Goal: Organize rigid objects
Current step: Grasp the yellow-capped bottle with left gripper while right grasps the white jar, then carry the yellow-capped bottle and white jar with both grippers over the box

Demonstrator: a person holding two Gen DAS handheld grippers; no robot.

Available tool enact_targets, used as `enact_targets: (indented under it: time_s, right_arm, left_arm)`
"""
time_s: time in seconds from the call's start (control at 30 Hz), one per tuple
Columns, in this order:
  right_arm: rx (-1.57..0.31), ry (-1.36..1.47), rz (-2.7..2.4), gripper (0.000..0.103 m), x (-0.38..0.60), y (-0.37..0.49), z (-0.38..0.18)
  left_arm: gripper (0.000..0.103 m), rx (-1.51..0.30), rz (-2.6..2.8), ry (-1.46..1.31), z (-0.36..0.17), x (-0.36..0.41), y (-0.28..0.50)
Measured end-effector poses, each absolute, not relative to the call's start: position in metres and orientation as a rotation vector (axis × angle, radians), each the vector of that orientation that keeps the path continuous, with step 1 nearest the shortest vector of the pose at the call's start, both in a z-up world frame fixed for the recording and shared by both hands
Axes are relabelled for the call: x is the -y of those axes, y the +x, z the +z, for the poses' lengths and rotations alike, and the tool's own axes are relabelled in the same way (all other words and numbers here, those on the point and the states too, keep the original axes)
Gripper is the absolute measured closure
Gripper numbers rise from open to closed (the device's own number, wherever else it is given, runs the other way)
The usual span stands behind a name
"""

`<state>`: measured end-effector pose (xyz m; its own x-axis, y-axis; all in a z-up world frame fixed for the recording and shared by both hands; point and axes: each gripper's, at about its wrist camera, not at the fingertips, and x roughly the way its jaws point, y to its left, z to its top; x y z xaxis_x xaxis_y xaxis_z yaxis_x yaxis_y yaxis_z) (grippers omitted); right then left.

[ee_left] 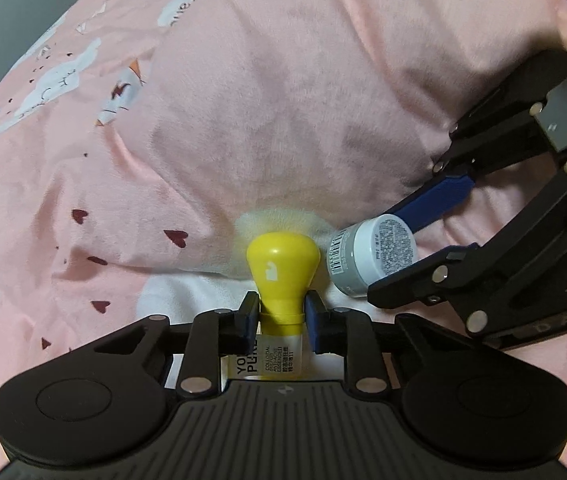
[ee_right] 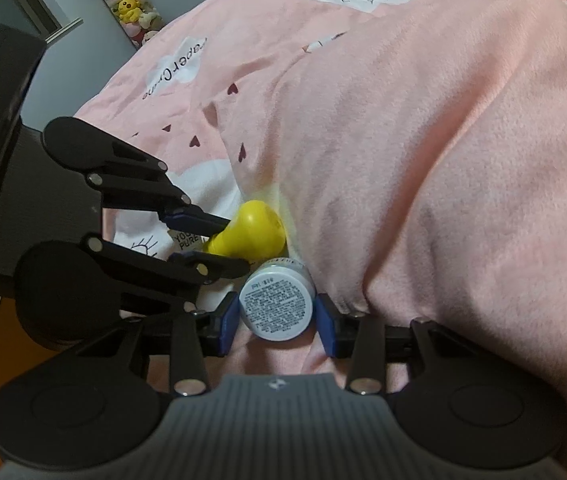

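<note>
Nearest, the left gripper (ee_left: 282, 312) pinches the yellow-capped dropper bottle (ee_left: 282, 268) at its stiff, slick neck. Just beside the bottle, the right gripper (ee_right: 277, 316) clamps a light, rigid small jar (ee_right: 277, 304). Beyond lies the pink blanket (ee_left: 283, 100).

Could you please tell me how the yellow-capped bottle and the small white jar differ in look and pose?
The yellow-capped bottle has a bulbous yellow cap above a clear labelled body; the small white jar is squat, white and grey. The bottle is gripped at its narrow neck by the left tool; the jar is gripped across its round sides by the right tool. Both carry printed labels and sit close together against the pink bedding.
</note>
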<state>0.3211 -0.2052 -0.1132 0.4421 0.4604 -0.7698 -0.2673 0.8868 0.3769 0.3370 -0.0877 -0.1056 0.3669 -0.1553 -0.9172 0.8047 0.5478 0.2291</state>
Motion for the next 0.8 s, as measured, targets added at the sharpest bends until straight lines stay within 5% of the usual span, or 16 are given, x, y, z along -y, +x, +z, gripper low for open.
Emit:
enact_targets:
  time_s: [0.8]
  right_arm:
    - [-0.755, 0.037, 0.680, 0.062, 0.141, 0.232, 0.009]
  left_arm:
    - [0.076, -0.935, -0.548, 0.466, 0.049, -0.020, 0.206]
